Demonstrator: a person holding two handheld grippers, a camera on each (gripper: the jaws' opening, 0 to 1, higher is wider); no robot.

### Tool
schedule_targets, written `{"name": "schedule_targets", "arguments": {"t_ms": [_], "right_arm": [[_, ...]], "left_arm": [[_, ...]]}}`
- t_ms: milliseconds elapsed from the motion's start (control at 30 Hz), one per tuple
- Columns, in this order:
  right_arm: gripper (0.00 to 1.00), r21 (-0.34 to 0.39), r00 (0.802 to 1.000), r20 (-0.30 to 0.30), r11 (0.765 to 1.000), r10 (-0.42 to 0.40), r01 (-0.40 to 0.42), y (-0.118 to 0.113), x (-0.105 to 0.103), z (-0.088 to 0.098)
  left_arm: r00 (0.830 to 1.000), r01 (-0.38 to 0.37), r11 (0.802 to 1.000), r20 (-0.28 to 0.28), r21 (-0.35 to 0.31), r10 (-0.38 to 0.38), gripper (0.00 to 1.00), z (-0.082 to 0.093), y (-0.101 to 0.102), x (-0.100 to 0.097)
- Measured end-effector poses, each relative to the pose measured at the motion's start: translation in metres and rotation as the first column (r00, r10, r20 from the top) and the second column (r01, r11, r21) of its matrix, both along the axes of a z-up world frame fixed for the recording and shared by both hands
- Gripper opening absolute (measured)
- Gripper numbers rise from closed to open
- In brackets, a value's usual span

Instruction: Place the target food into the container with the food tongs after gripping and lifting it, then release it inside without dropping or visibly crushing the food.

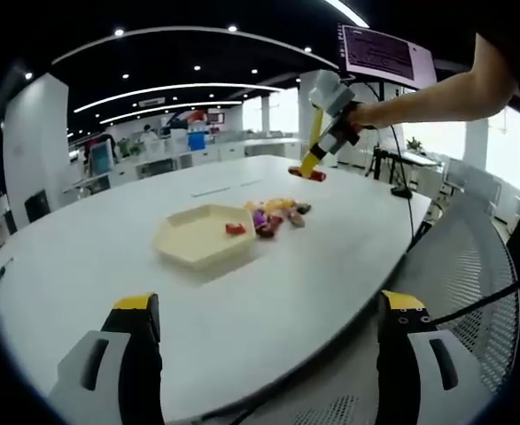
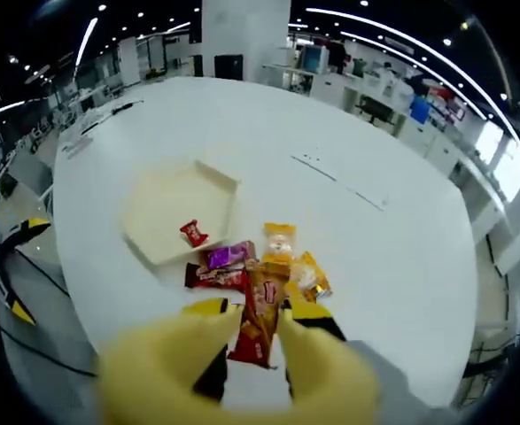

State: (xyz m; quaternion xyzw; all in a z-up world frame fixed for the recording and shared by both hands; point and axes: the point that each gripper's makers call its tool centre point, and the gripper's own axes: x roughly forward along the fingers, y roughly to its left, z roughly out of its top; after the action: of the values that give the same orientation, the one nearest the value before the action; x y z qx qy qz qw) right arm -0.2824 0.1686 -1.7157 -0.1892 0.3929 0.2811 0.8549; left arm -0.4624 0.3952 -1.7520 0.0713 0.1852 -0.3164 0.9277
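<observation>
The right gripper (image 2: 251,329) carries yellow food tongs (image 2: 242,372), whose tips are pinched on a red and orange snack packet (image 2: 252,329) held in the air above the white table (image 2: 375,248); the hexagonal cream tray (image 2: 166,212) lies beyond, with one small red sweet (image 2: 193,233) inside and a heap of wrapped snacks (image 2: 260,261) just beside its rim; the risk is a thin, slippery wrapper sliding out mid-carry, or falling among the heap if let go short; a harder squeeze could crush it; the left gripper (image 1: 268,354) hangs spread and empty at the table's near edge
</observation>
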Motion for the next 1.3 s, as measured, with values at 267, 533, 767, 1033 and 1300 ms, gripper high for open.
{"name": "schedule_targets", "arguments": {"t_ms": [267,533,767,1033,1300], "right_arm": [[0.24,0.004,0.999,0.029,0.999,0.035,-0.036,0.026,0.018,0.025],[0.24,0.013,0.995,0.063,0.996,0.082,-0.083,0.054,0.032,0.050],[0.24,0.034,0.988,0.087,0.991,0.127,-0.130,0.080,0.042,0.068],[0.24,0.041,0.977,0.107,0.981,0.185,-0.190,0.116,0.050,0.079],[0.24,0.056,0.971,0.095,0.972,0.221,-0.227,0.145,0.051,0.072]], "left_arm": [[1.000,-0.022,1.000,0.001,-0.018,0.022,0.99,0.001,0.005,0.003],[0.999,-0.036,0.999,-0.005,-0.034,0.035,0.99,0.001,0.008,0.004],[0.999,-0.040,0.999,-0.008,-0.030,0.040,0.99,-0.001,0.008,0.004],[0.998,-0.053,0.998,-0.020,-0.030,0.052,0.97,-0.002,0.009,0.004],[0.998,-0.060,0.997,-0.014,-0.042,0.059,0.99,0.000,0.009,0.005]]}}
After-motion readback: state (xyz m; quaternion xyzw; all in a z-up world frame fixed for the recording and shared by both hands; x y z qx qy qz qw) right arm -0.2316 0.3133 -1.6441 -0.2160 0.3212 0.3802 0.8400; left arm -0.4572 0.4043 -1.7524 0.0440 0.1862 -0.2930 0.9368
